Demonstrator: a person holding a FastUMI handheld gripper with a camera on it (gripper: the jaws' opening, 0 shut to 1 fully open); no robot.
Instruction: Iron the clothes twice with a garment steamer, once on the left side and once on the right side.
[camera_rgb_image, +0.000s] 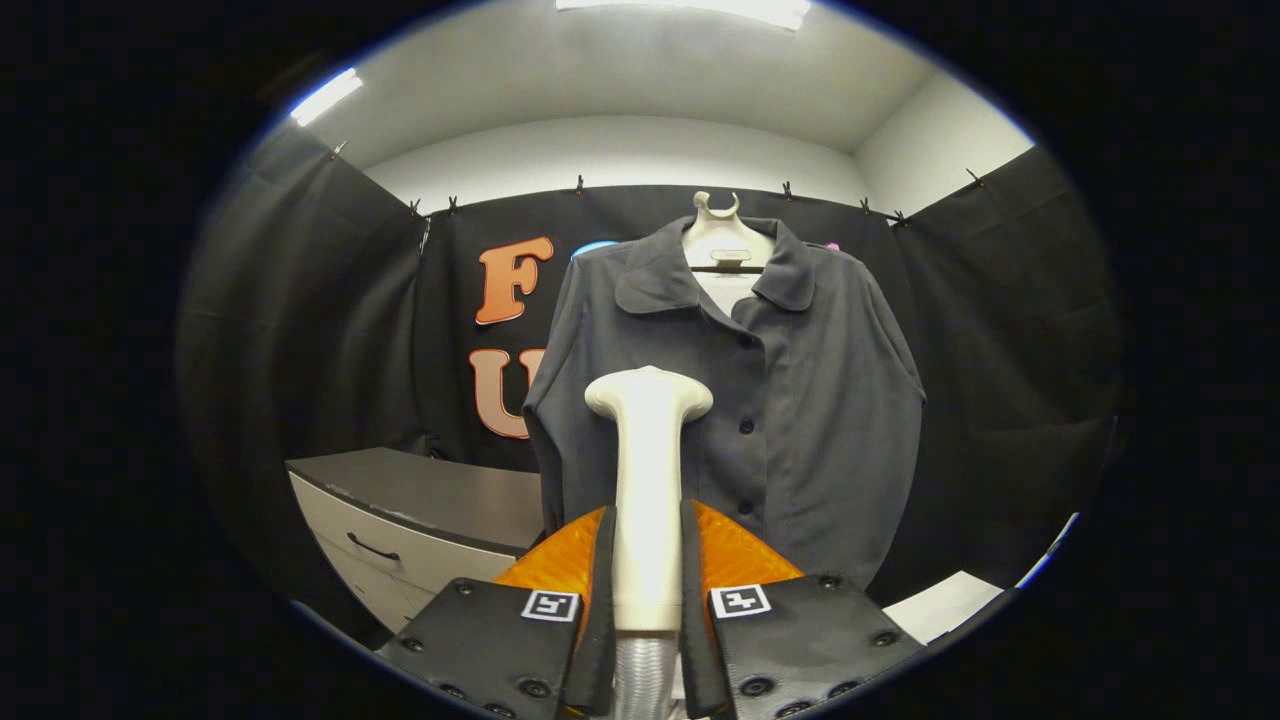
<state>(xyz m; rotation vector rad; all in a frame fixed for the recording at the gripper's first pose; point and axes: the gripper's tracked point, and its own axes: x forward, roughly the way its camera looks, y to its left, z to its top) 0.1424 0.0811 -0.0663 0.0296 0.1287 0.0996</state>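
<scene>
Steamer held up before the shirt.
The gripper (648, 570) is clamped on the garment steamer (648, 480), its head upright near the hanging dark shirt (800, 420).

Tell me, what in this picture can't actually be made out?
- Gripper, shut on the steamer: its hose runs out of the gripper view between the fingers.
- Shirt: the steamer head covers part of its front, so contact cannot be told.
- Hanger: its arms are inside the collar.
- Cabinet: partly behind the shirt and fingers.
</scene>
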